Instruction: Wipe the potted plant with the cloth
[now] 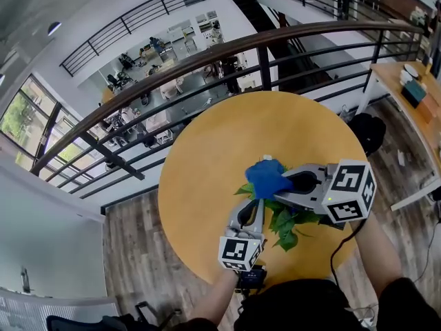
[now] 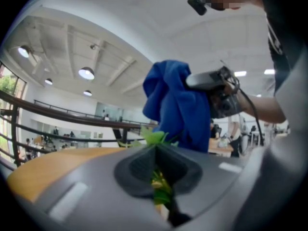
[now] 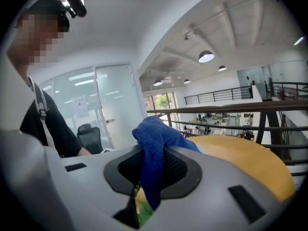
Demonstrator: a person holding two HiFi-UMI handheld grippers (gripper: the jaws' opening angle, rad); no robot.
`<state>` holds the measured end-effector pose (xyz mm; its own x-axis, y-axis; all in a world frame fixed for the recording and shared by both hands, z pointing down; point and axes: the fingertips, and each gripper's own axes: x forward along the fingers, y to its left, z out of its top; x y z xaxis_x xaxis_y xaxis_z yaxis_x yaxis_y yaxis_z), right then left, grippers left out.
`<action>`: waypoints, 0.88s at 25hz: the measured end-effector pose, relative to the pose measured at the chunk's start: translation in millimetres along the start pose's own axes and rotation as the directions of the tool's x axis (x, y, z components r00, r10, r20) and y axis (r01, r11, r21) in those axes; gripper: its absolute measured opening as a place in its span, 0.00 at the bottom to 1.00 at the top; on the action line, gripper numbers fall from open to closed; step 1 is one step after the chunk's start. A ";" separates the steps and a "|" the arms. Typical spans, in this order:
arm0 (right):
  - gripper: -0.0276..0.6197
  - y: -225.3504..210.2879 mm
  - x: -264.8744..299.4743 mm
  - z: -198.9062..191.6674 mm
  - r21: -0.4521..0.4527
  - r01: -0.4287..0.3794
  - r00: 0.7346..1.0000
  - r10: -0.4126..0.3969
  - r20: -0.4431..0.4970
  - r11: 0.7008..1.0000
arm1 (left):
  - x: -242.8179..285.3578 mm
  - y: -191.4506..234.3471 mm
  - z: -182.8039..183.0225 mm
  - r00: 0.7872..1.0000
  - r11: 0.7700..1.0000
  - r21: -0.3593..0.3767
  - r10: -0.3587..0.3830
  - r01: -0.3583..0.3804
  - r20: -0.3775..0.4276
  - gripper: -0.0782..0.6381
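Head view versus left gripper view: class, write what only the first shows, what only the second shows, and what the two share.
Only the head view shows the whole outline of the round table and the wooden floor beneath it. Only the left gripper view shows the left gripper shut on a leafy stem of the plant, plus ceiling lamps. Both show the blue cloth pinched in the right gripper above the green leaves.

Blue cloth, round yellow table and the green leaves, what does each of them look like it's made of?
Blue cloth: soft knitted or microfibre fabric, matte. A fine ribbed weave shows and it folds limply.
Round yellow table: smooth, probably laminate or painted wood. The colour is even, with no grain visible.
Green leaves: either real or plastic. They look slightly glossy but are too small to tell.
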<state>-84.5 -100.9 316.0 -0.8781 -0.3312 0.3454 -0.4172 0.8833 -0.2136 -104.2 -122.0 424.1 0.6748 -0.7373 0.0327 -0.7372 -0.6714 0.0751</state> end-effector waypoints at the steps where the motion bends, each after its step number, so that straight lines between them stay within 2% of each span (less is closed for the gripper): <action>1: 0.16 0.9 -11.3 10.9 -0.004 0.010 0.999 -0.009 0.053 1.000 | 1.0 -0.8 -1.0 1.000 1.000 0.003 -0.003 0.003 -0.001 0.11; 5: 0.16 6.4 -61.4 53.5 -0.076 0.094 0.974 -0.076 0.213 0.993 | -1.1 3.3 0.7 1.000 1.000 0.011 0.005 -0.005 0.000 0.11; 9: 0.16 6.0 -110.5 63.0 -0.105 0.234 0.944 -0.200 0.264 0.967 | -3.4 -0.1 2.6 1.000 1.000 0.010 0.000 0.000 -0.002 0.11; 11: 0.16 -0.7 -116.3 40.1 -0.086 0.281 0.940 -0.256 0.224 0.956 | -4.0 0.0 2.7 1.000 1.000 0.010 0.000 0.000 -0.001 0.11; 14: 0.16 -7.4 -107.5 -14.8 -0.003 0.293 0.949 -0.290 0.126 0.956 | -6.7 0.4 3.4 1.000 1.000 0.009 0.002 -0.002 0.000 0.11; 18: 0.16 -3.1 -90.7 -80.6 0.081 0.285 0.958 -0.287 0.009 0.955 | -8.4 1.5 3.9 1.000 1.000 0.012 0.006 -0.006 0.001 0.11; 22: 0.16 8.8 -89.9 -118.6 0.156 0.265 0.964 -0.261 -0.046 0.952 | -10.5 5.1 4.1 1.000 1.000 0.015 0.012 -0.012 -0.003 0.11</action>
<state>18.5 -24.0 391.5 -0.7269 -0.5349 0.4306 -0.6663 0.7011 -0.2539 -115.2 -117.9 420.1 0.6659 -0.7451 0.0368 -0.7457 -0.6636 0.0594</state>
